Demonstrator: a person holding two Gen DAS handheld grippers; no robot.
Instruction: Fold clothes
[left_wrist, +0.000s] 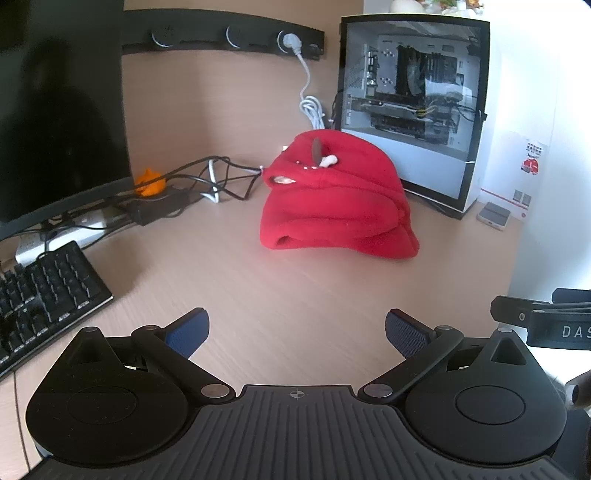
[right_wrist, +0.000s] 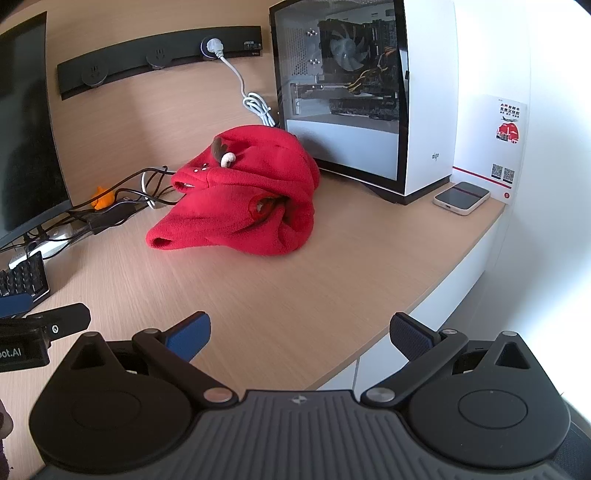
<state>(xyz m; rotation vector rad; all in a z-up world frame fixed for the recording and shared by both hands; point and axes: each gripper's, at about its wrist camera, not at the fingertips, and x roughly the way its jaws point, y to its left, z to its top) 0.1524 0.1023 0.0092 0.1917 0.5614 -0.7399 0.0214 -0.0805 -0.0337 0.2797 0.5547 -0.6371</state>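
Pale wood-grain runs across the surface (right_wrist: 280, 295) and up the back panel behind it, where a black socket strip (right_wrist: 159, 55) carries one white plug with its cable (right_wrist: 255, 103) looped in a bundle below. A white computer case (right_wrist: 354, 96) with a glass side stands at the far right, and a small flat white device (right_wrist: 461, 197) lies just beside its front corner, near a printed card (right_wrist: 508, 147) leaning on the wall. On the left a dark monitor (left_wrist: 59, 107) rises over a black keyboard (left_wrist: 44, 295), with a tangle of black and white cables (left_wrist: 207, 181) and a small orange thing (left_wrist: 149, 182) behind them.

Folded into a thick bundle, the red fleece garment (right_wrist: 240, 206) sits on the surface in front of the case, close to the back panel. A little brown antler and a pale nub stick up from its top, and a sleeve opening faces the near-left side in the right wrist view. Nothing is touching it.

Both tools hang well short of the garment, over bare wood. The left gripper (left_wrist: 295, 334) has its blue-padded fingers spread wide and holds nothing. The right gripper (right_wrist: 301, 338) is likewise spread wide and empty, hovering near the front edge of the surface. Each one shows at the margin of the other's view.
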